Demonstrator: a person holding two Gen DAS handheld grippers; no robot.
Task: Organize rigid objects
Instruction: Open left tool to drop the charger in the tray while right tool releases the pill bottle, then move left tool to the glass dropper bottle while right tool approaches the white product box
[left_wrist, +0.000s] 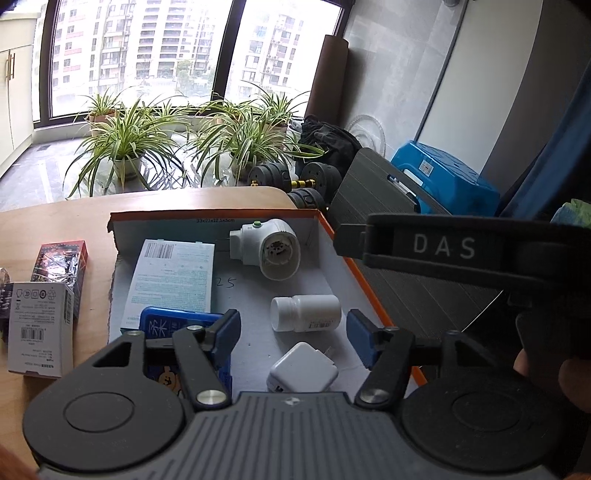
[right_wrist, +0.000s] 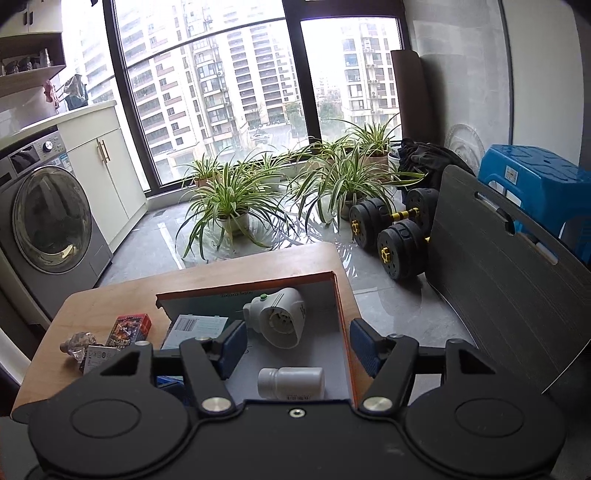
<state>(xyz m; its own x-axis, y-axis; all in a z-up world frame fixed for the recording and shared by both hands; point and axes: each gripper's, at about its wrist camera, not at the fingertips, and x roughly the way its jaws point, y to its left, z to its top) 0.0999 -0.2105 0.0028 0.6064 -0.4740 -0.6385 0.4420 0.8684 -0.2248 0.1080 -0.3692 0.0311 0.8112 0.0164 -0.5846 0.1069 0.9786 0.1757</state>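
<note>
Loose items, far left: lying out on the round-cornered wooden table (left_wrist: 66, 210), outside the box — small white printed carton (left_wrist: 38, 328), with the red and black glossy carton (left_wrist: 61, 264) touching it behind; a clear faceted glass piece (right_wrist: 79, 341) sitting further left.
Nearer arm: left gripper (left_wrist: 291, 336), hovering low over the box's near half; cartons lying well to its left.
Carton axis: white carton running near-to-far, so closing across its short width looking easiest.
Left gripper state: both blue pads spread wide, holding nothing.
Box: shallow orange-edged cardboard box (left_wrist: 369, 291), already containing a pale blue flat packet (left_wrist: 173, 280), a blue tin (left_wrist: 177, 325), a white plug-in device with green button (left_wrist: 266, 251), a white pill bottle on its side (left_wrist: 304, 313) and a white square charger (left_wrist: 303, 369).
Right gripper (right_wrist: 297, 349): also gaping wide and empty, hanging over the box's right wall, farther from the cartons.
Likely next move: judging 2 cartons left to bring in, swinging left.
</note>
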